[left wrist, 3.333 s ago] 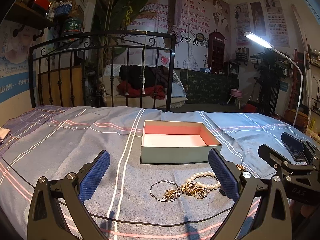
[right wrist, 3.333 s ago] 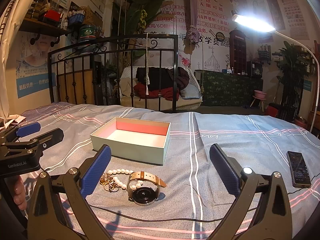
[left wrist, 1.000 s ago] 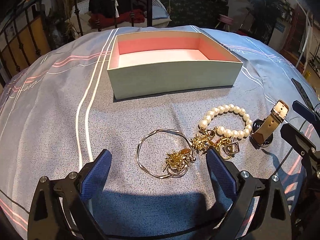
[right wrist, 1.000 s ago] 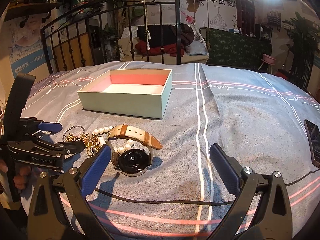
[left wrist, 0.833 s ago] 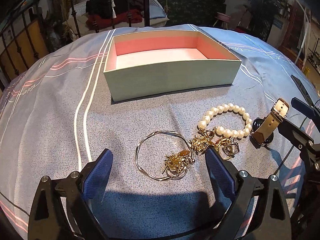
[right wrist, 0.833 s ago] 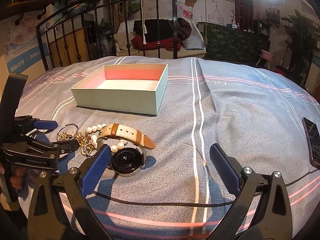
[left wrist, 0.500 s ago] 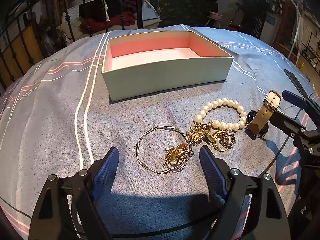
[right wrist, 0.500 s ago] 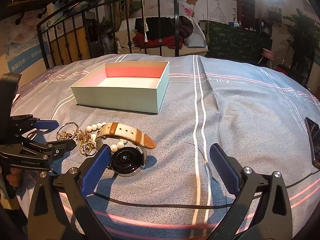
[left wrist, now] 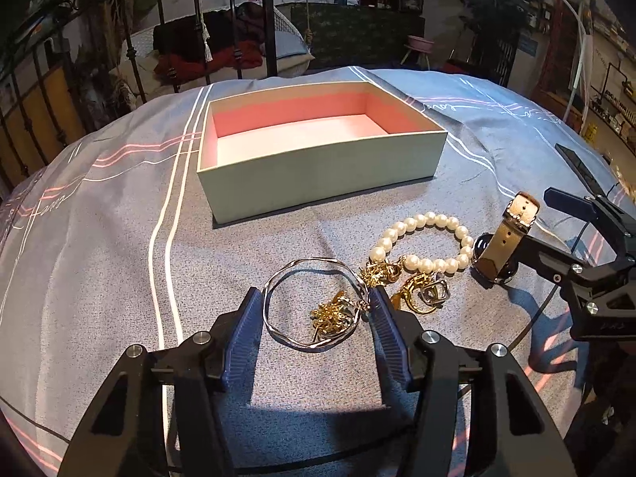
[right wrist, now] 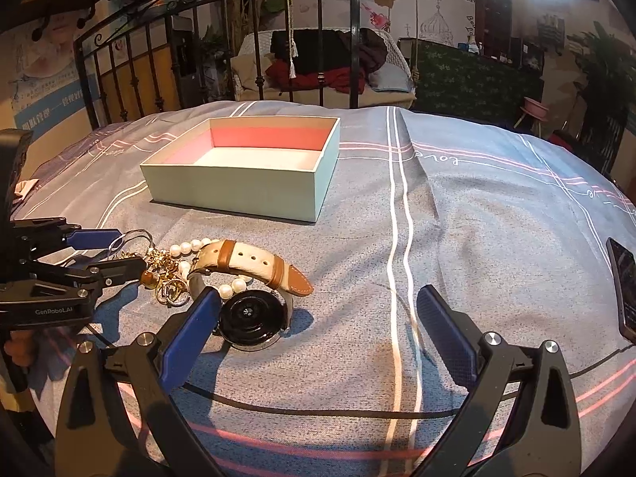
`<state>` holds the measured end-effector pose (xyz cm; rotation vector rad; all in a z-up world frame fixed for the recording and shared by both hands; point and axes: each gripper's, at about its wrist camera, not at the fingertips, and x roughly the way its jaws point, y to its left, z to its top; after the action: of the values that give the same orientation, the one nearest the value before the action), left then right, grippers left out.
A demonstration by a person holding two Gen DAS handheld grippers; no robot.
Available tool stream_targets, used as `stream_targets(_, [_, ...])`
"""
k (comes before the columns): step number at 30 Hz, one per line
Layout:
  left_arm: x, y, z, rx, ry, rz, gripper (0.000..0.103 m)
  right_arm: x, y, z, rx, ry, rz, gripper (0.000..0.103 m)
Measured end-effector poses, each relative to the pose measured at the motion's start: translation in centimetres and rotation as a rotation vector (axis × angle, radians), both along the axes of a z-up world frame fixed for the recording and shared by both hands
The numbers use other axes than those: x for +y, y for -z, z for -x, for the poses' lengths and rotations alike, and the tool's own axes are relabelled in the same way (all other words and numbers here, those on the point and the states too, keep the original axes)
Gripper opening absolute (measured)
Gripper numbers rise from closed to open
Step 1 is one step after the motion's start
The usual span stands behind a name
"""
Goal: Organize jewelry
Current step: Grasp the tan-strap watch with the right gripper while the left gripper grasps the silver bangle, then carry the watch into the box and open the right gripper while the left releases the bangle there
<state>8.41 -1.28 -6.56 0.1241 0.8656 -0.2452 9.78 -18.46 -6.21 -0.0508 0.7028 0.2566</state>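
Observation:
A thin silver bangle [left wrist: 314, 302] with small gold pieces [left wrist: 332, 314] inside it lies on the bedspread. My left gripper [left wrist: 316, 310] has its jaws closing on both sides of the bangle, pads at its edges. A pearl bracelet [left wrist: 421, 242] and gold rings [left wrist: 417, 292] lie just right of it. A watch with a tan strap [right wrist: 250, 278] lies beside them. My right gripper [right wrist: 318, 320] is open and empty, its left finger beside the watch face. An open mint box with pink lining [left wrist: 318, 155] stands behind; it also shows in the right wrist view [right wrist: 246, 175].
A dark phone [right wrist: 622, 282] lies on the bedspread at the far right. A black iron bed rail [right wrist: 222, 51] stands behind the box. The bedspread [right wrist: 457, 206] is grey-blue with white and pink stripes.
My left gripper has moved forward and down over the silver bangle and its jaws have narrowed around it. My right gripper has lowered toward the watch.

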Motion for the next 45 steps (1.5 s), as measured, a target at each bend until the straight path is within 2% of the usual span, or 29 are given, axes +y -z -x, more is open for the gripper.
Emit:
stream_targets(2, [-0.1,-0.7,0.2,-0.018,0.01,0.013,0.055,0.0,-0.1,-0.2,-0.002,-0.004,-0.001,0.096])
stream_targets(4, [-0.4,-1.3,0.4,-0.033,0.013,0.019,0.055,0.2,-0.2,-0.5,0.006,-0.016,0.005,0.088])
stream_targets(6, [-0.6,-1.8,0.5,-0.042,0.016,0.029,0.055,0.5,-0.2,-1.1,0.016,-0.032,0.015,0.072])
stream_targets(7, [-0.7,-2.0,0.5,-0.044,0.015,0.032,0.055,0.7,-0.2,-1.3,0.021,-0.043,0.019,0.068])
stream_targets(8, [-0.8,-2.1,0.5,-0.045,0.016,0.035,0.055,0.8,-0.2,-1.6,0.027,-0.057,0.019,0.054])
stream_targets(9, [-0.9,-2.3,0.6,-0.048,0.016,0.036,0.055,1.0,-0.3,-1.8,0.036,-0.072,0.013,0.032])
stream_targets(10, [-0.9,-2.4,0.6,-0.052,0.014,0.036,0.055,1.0,-0.4,-1.9,0.042,-0.086,-0.003,0.023])
stream_targets(11, [-0.9,-2.6,0.6,-0.054,0.014,0.04,0.055,0.9,-0.5,-1.9,0.038,-0.089,-0.016,0.02])
stream_targets(20, [-0.8,-3.9,0.3,-0.081,-0.006,0.073,0.055,1.1,-3.7,-1.5,-0.045,-0.104,-0.035,0.019])
stream_targets(25, [-0.6,-5.1,-0.3,-0.111,-0.019,0.089,0.055,1.2,-6.2,-2.7,-0.087,-0.113,-0.049,0.019])
stream_targets(30, [-0.3,-7.1,-2.7,-0.137,-0.053,0.114,0.055,1.9,-8.6,-4.8,-0.121,-0.114,-0.044,0.019])
stream_targets(39, [-0.1,-9.1,-9.1,-0.128,-0.1,0.137,0.055,3.8,-9.9,-11.2,-0.091,-0.095,-0.023,0.019])
stream_targets(45, [-0.2,-8.5,-13.0,-0.082,-0.138,0.115,0.055,5.1,-9.2,-15.5,-0.04,-0.086,-0.003,0.019])
